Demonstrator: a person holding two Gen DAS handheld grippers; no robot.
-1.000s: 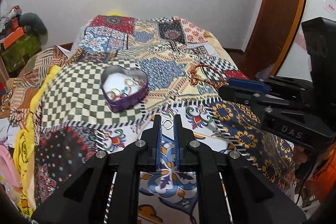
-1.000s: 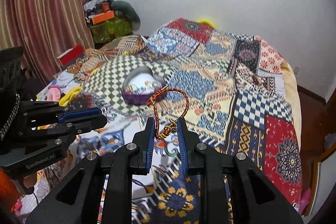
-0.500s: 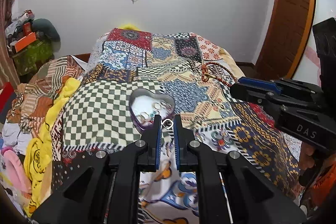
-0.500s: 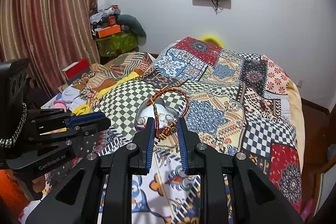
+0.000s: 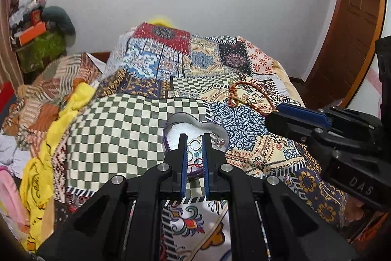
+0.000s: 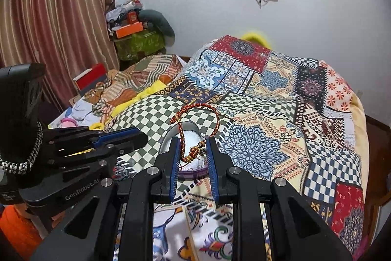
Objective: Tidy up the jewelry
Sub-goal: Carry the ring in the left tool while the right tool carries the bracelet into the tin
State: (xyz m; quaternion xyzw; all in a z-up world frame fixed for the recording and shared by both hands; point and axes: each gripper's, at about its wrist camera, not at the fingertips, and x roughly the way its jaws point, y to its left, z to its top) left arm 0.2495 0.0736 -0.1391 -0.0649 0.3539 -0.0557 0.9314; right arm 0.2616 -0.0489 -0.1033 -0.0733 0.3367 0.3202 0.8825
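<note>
A heart-shaped purple tin (image 5: 195, 124) with a white lining holds several rings and sits on the patchwork bedspread. My left gripper (image 5: 194, 144) is shut on a small silver ring (image 5: 194, 144) and holds it just above the tin. My right gripper (image 6: 193, 151) is shut on a red and gold braided bracelet (image 6: 198, 114) with beads, held above the tin (image 6: 188, 131). In the left wrist view the bracelet (image 5: 246, 96) shows at the right gripper's tip (image 5: 281, 114).
The patchwork bedspread (image 6: 281, 114) covers the bed. Crumpled clothes and yellow fabric (image 5: 53, 119) lie along its left side. A green box with clutter (image 6: 139, 40) stands by the curtain. A wooden door (image 5: 349, 40) is on the right.
Both grippers have moved forward towards the tin, which is now right under their tips. The left gripper holds a small ring that was not visible a second ago.
</note>
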